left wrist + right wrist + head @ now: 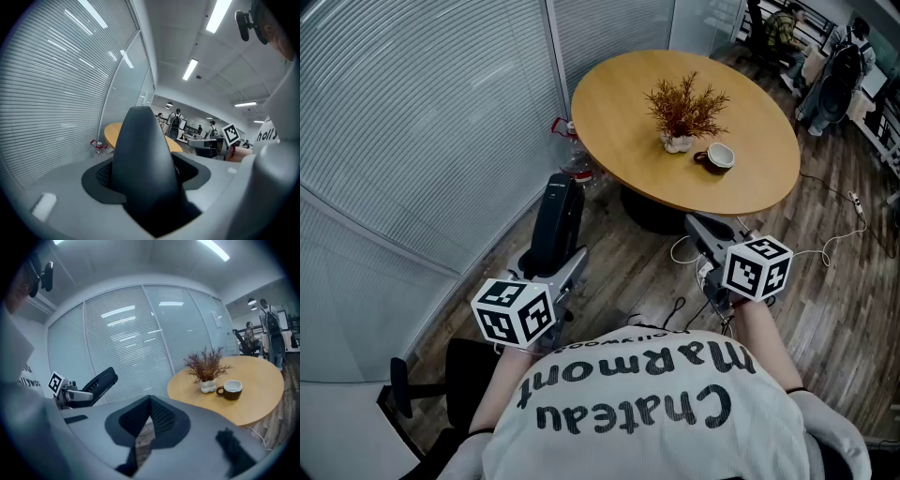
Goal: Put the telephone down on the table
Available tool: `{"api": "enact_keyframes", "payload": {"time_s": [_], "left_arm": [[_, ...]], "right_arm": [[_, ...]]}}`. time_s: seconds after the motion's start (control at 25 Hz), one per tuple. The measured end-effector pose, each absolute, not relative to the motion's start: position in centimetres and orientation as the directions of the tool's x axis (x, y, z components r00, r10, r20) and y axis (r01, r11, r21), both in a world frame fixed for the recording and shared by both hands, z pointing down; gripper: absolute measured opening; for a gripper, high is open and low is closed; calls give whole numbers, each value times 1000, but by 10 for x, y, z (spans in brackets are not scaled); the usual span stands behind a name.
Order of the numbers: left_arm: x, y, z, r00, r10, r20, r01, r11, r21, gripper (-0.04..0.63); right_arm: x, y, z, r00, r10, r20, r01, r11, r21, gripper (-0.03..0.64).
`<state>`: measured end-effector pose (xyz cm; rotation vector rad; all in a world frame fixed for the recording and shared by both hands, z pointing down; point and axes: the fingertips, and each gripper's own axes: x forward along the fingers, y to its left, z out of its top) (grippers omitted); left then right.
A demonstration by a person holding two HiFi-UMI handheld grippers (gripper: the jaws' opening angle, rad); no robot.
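Two grippers: left gripper (566, 270) clamped on telephone handset (556, 223), upright between its jaws; right gripper (694, 225) closed, empty; round table (609, 108) ahead; handset to be lowered flat before release.

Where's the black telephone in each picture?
Head view: telephone left of the middle, pointing up the picture.
Left gripper view: telephone fills the middle, between the jaws.
Right gripper view: telephone small, at the left.
Shared landmark: the round wooden table.

Bright overhead ceiling strips (190, 69), fisheye-warped, vignetted edges
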<state>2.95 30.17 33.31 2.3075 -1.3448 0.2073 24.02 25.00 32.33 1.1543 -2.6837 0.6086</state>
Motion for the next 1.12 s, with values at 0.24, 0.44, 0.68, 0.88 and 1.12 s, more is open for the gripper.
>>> {"api": "enact_keyframes", "payload": {"time_s": [0.24,0.44,0.68,0.88,1.12], "left_arm": [[27,297,335,510,-786,348,-854,-416,312,324],[22,298,335,511,-786,349,-854,-415,315,324],[7,301,331,515,-789,335,-848,-415,329,324],[-4,286,330,514,-789,337,-851,-419,317,322],[-21,248,333,501,-802,325,-858,-410,310,322]], "right_arm": [[240,246,330,-682,-660,316,-732,609,-306,14],[235,246,328,-679,-660,320,-734,607,-305,14],[217,247,327,-683,-659,314,-730,615,-299,14],[190,233,330,-709,-632,313,-705,638,-309,14],[153,201,336,-740,-596,312,-672,678,-299,14]]}}
